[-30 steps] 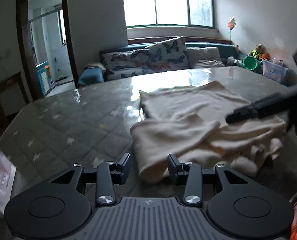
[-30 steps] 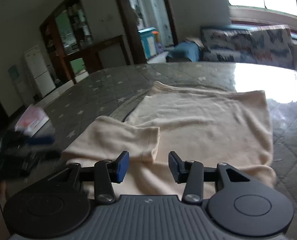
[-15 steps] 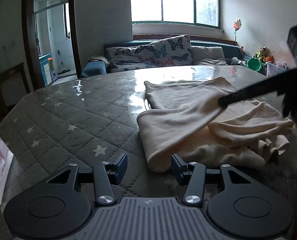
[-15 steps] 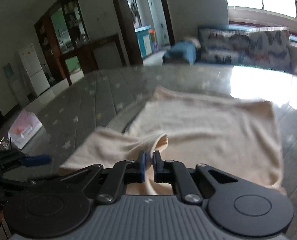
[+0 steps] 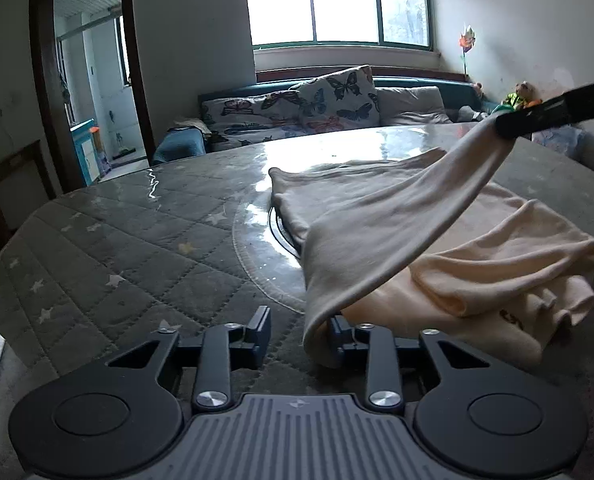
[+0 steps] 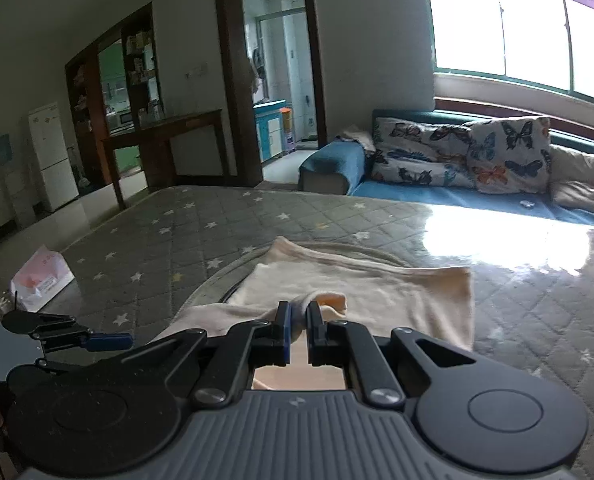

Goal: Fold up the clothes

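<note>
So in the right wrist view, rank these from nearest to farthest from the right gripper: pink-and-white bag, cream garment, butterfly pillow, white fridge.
1. cream garment: pinched in the right gripper jaws, centre.
2. pink-and-white bag: left, at the table's edge.
3. butterfly pillow: right, on the sofa.
4. white fridge: far left, against the wall.

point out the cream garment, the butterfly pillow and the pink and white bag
cream garment (image 5: 377,216), left wrist view, on the lifted stretch of cloth
butterfly pillow (image 6: 509,152), right wrist view, middle of the upright cushion on the sofa
pink and white bag (image 6: 43,278), right wrist view, on its front face
</note>
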A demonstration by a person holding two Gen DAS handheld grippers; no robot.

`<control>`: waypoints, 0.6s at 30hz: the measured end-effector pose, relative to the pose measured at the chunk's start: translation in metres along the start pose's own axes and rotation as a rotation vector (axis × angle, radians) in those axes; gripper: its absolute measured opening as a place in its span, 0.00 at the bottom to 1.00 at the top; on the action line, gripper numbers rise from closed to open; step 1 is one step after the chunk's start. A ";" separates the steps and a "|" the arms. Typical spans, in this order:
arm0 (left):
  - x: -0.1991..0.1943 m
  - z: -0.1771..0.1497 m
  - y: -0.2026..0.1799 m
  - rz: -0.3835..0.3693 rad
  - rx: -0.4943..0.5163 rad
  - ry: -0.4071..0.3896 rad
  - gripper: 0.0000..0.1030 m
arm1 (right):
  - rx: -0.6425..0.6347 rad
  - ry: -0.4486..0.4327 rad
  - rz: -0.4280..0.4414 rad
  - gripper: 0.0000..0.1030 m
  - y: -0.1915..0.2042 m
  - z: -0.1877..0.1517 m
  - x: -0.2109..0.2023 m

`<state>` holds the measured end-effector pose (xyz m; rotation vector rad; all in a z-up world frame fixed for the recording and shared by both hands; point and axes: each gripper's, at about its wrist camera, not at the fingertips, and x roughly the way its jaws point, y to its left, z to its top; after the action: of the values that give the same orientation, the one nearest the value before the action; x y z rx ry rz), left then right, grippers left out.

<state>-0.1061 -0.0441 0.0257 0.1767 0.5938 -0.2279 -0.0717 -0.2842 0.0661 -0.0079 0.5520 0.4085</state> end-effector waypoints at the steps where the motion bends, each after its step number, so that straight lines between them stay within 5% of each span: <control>1: 0.000 -0.001 -0.001 0.002 0.006 0.000 0.26 | 0.000 -0.005 -0.006 0.06 -0.002 -0.001 -0.003; 7: -0.004 -0.003 -0.010 0.019 0.059 -0.020 0.25 | -0.001 0.007 -0.053 0.06 -0.011 -0.019 -0.014; 12: -0.002 -0.006 -0.015 0.015 0.097 -0.004 0.26 | 0.053 0.113 -0.072 0.06 -0.020 -0.058 -0.005; 18: -0.007 -0.009 -0.015 -0.001 0.140 0.006 0.30 | 0.025 0.183 -0.064 0.20 -0.022 -0.073 -0.007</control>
<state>-0.1200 -0.0550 0.0208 0.3125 0.5838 -0.2698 -0.1061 -0.3151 0.0055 -0.0392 0.7354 0.3407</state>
